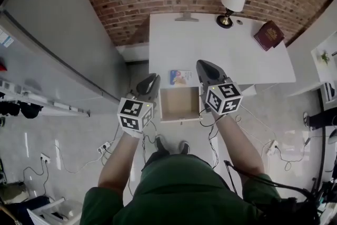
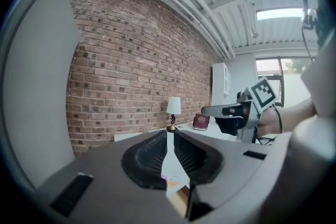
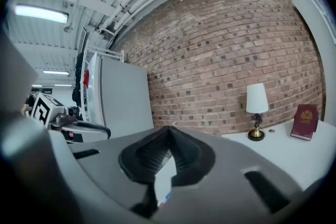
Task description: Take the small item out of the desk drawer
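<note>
A small blue and yellow item (image 1: 180,77) lies flat on the white desk (image 1: 226,52), just behind the open drawer (image 1: 180,104). The drawer's brown inside looks bare. My left gripper (image 1: 154,78) hangs above the drawer's left edge, its jaws closed tip to tip with nothing between them (image 2: 168,132). My right gripper (image 1: 201,64) is higher, over the desk's front edge to the right of the item, and is also shut and empty (image 3: 169,127). Both point roughly level toward the brick wall. Each gripper shows in the other's view: the right gripper (image 2: 231,111) and the left gripper (image 3: 79,126).
A lamp (image 1: 231,2) and a dark red book (image 1: 268,35) stand at the desk's far side against the brick wall. A tall grey cabinet (image 1: 63,34) fills the left. Cables and power strips (image 1: 105,146) lie on the floor by the person's feet (image 1: 171,146).
</note>
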Tool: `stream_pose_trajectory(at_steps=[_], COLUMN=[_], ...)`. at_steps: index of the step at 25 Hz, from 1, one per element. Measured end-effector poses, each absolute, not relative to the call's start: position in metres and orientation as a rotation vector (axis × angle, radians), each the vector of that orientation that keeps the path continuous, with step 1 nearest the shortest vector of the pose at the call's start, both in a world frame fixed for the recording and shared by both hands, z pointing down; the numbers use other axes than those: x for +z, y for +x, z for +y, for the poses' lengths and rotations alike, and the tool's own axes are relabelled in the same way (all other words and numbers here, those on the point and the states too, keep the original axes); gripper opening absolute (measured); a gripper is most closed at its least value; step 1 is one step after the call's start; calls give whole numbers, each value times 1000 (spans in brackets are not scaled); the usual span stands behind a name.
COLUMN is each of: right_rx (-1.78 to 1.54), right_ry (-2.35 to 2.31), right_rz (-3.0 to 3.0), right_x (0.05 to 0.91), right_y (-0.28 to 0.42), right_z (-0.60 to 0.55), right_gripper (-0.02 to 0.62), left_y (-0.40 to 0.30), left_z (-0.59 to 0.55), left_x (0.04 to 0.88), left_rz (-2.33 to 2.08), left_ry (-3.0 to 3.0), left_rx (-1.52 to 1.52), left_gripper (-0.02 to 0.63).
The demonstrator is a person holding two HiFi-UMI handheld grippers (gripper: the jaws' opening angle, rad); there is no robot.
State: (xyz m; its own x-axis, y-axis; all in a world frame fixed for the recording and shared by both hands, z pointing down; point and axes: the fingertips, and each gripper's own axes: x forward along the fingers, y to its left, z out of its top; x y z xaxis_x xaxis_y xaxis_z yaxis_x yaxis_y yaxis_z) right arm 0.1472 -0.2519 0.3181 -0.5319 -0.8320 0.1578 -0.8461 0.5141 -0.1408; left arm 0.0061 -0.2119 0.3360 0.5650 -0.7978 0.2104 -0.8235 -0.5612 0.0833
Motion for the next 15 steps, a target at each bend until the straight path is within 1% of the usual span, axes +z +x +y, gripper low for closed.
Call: stream_pose_trajectory(at_steps=[8, 15], right_rx=[115, 6], right_ry=[1585, 1662], right_rz=[-2695, -2710], right_x=[255, 220], right_y=[156, 170], right_z=[-237, -235], right_gripper=[5, 3], left_y=[37, 37], left_z=[-223, -232], left_x=[261, 217], left_rz=[-1376, -1433], left_ry=[2752, 2799], left_rx=[123, 78], left_gripper=[38, 38])
